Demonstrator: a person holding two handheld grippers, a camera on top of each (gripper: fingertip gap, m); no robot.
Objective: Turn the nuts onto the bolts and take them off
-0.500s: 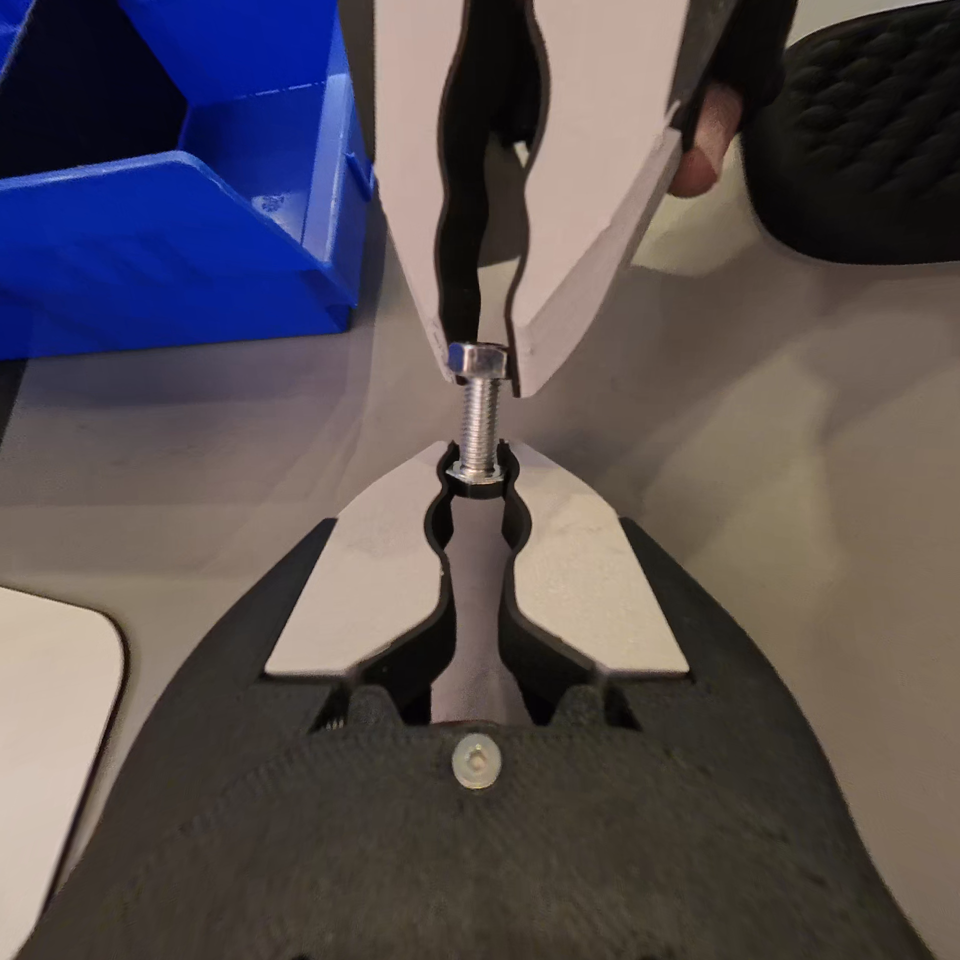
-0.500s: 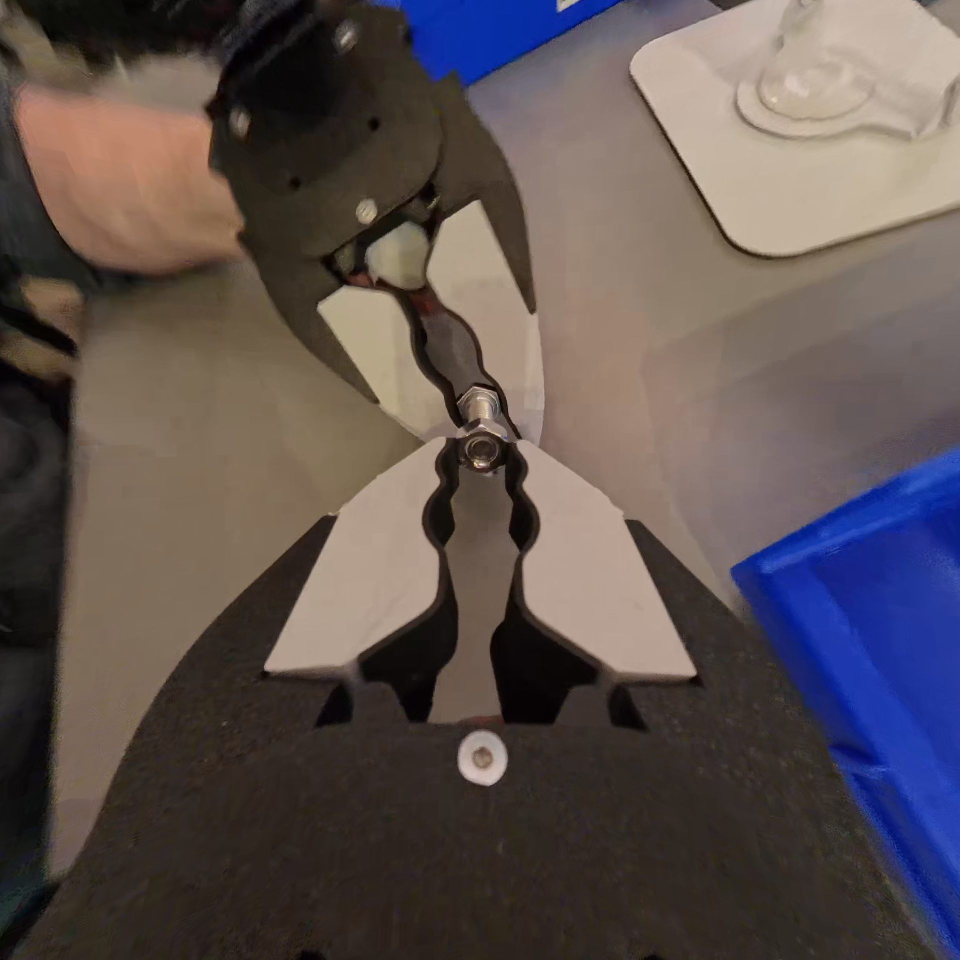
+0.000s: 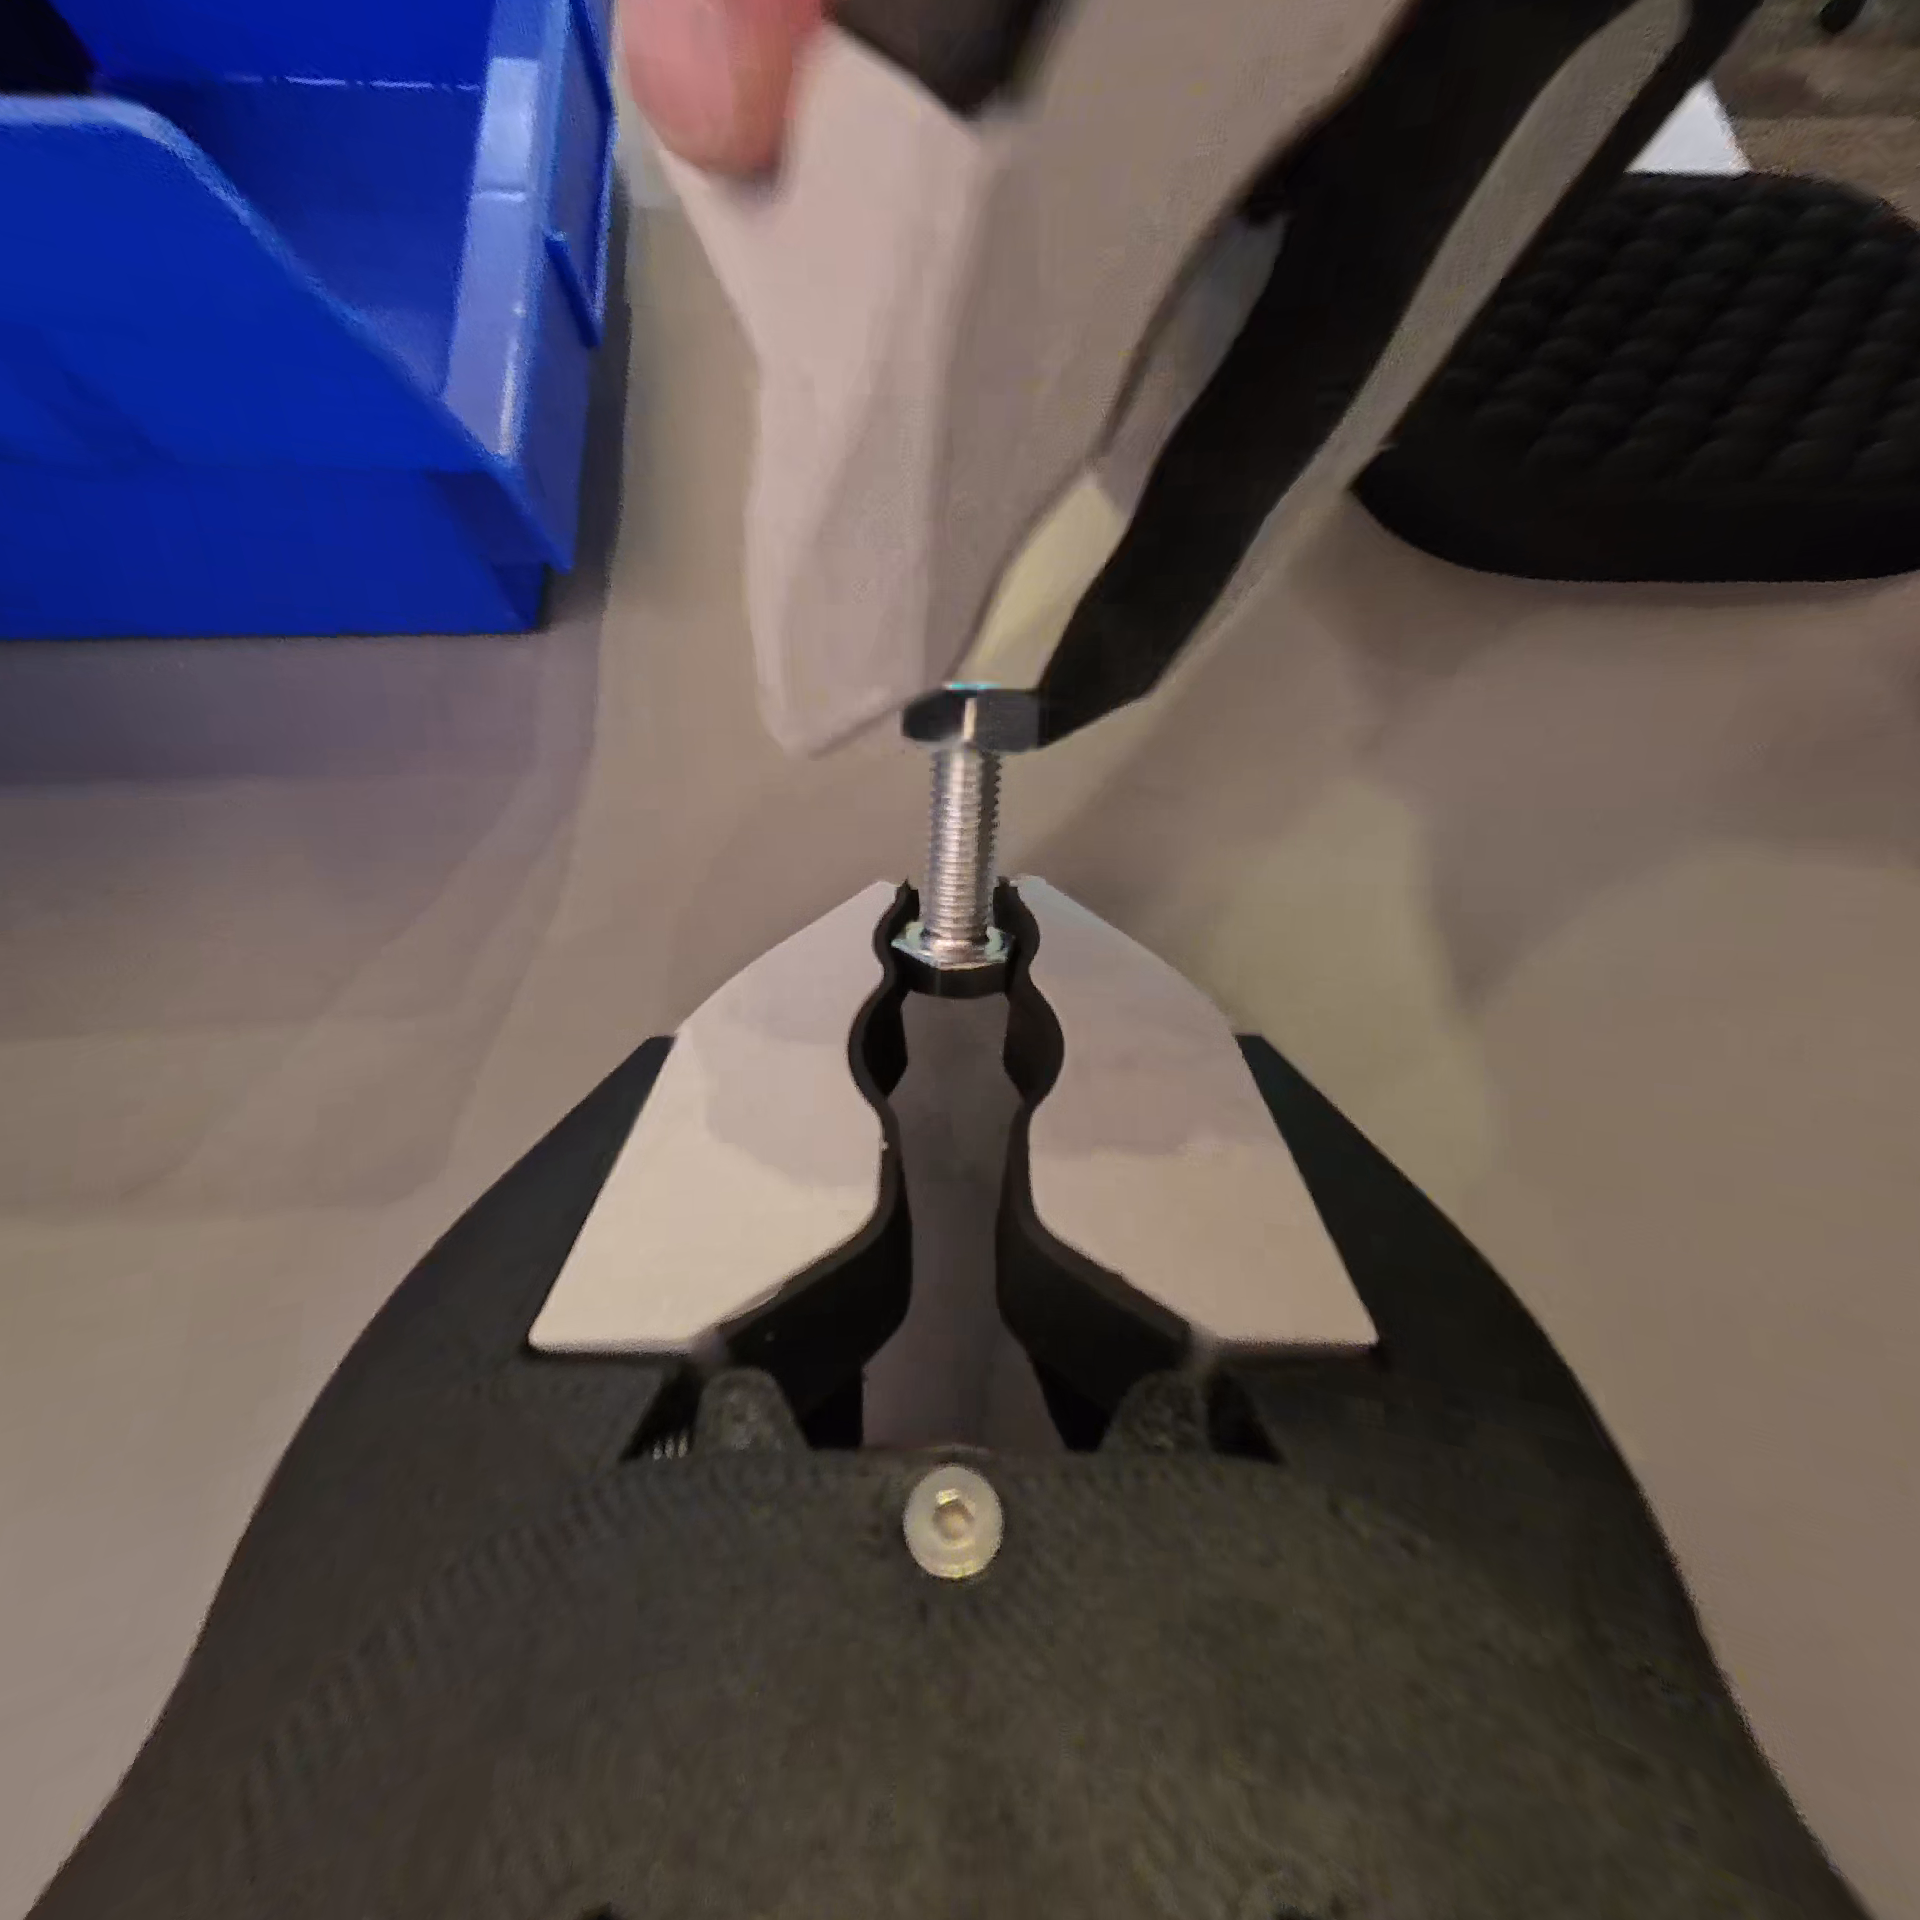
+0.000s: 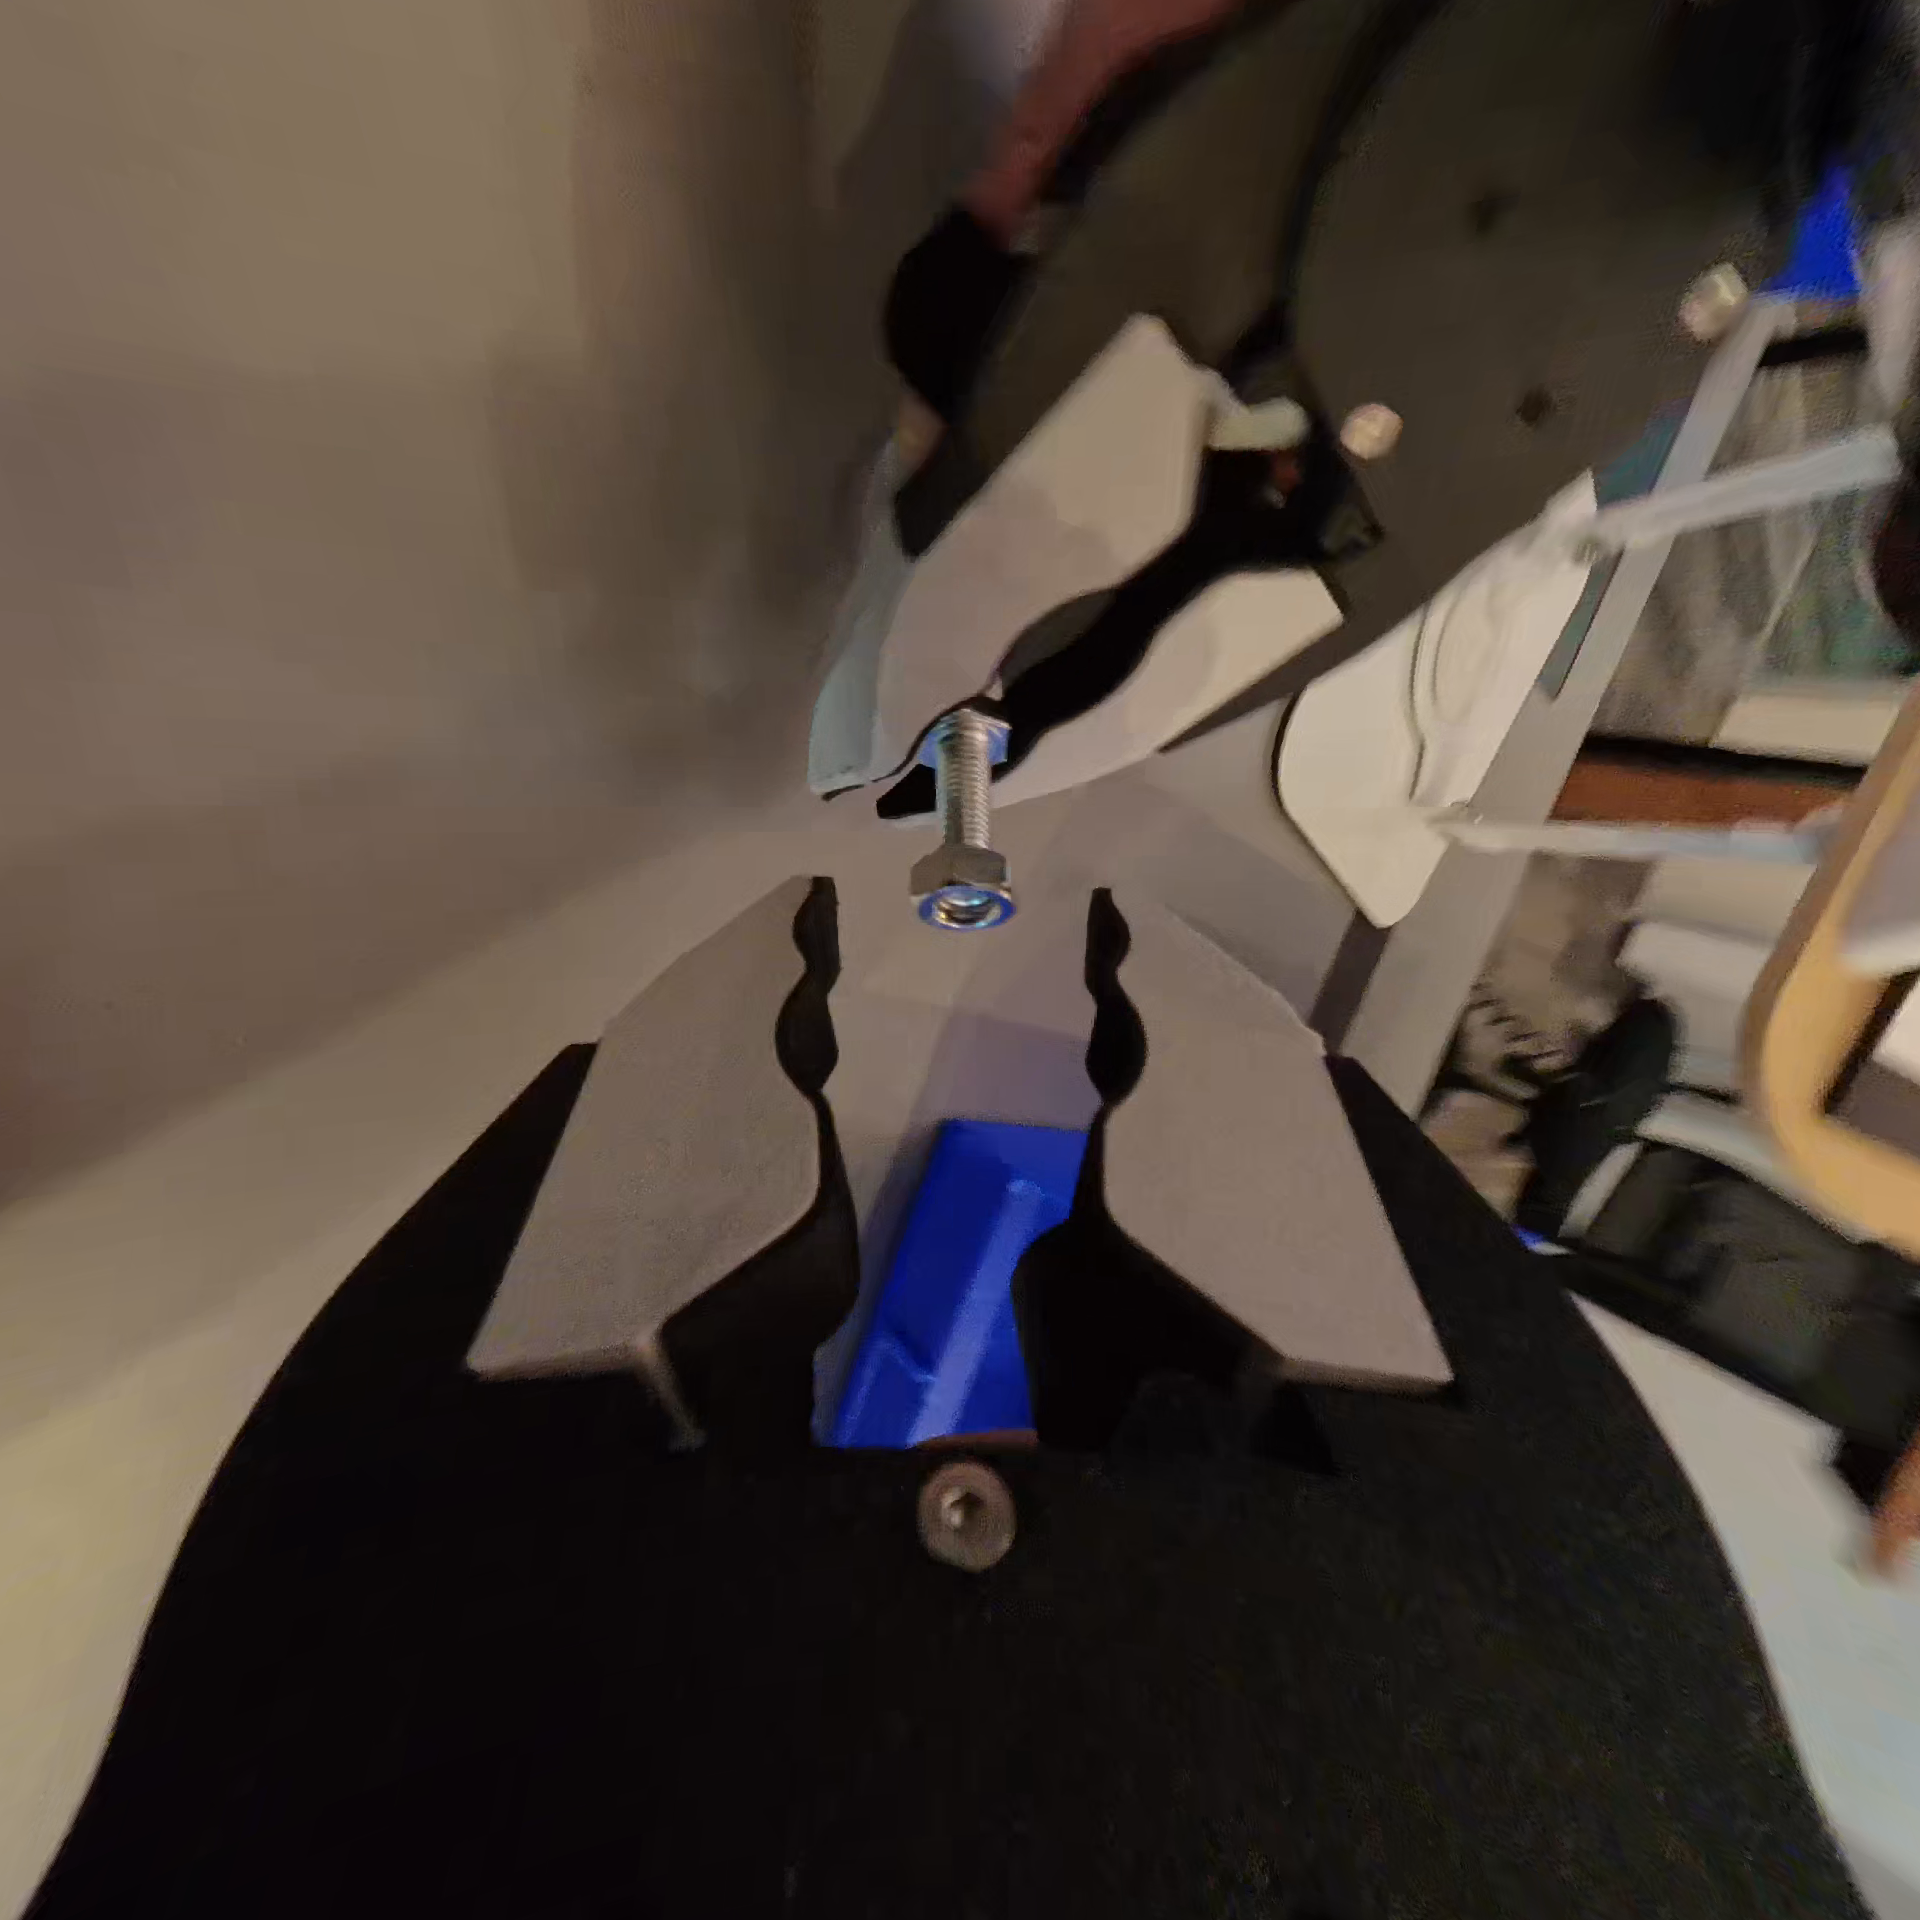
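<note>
Left gripper (image 3: 951, 940) is pinched on the nut (image 3: 948, 945) at the fingertips, with the bolt (image 3: 961, 821) standing out of it, shank threaded into the nut and hex head at the far end. Right gripper (image 4: 956, 904) is spread: its fingers stand apart on either side of the bolt head in the right wrist view, with visible gaps, so nothing is clamped there. In the left wrist view the right gripper's tips sit beside the head, one just touching or nearly so; blur makes contact hard to call. The assembly hangs in the air above the grey table (image 3: 312, 935), held only through the nut. Blue bin (image 3: 260, 364) sits to the left and a black pad (image 3: 1683, 384) at far right. Risks, as judged: if only a few threads are engaged, which cannot be read from here, a knock from the right gripper's tips during re-gripping could tilt the bolt or cock it in the nut. Closing off-centre on the head would grab corners instead of flats and slip on turning. If the nut slips in the left fingers, the whole piece drops to the table and may roll.
</note>
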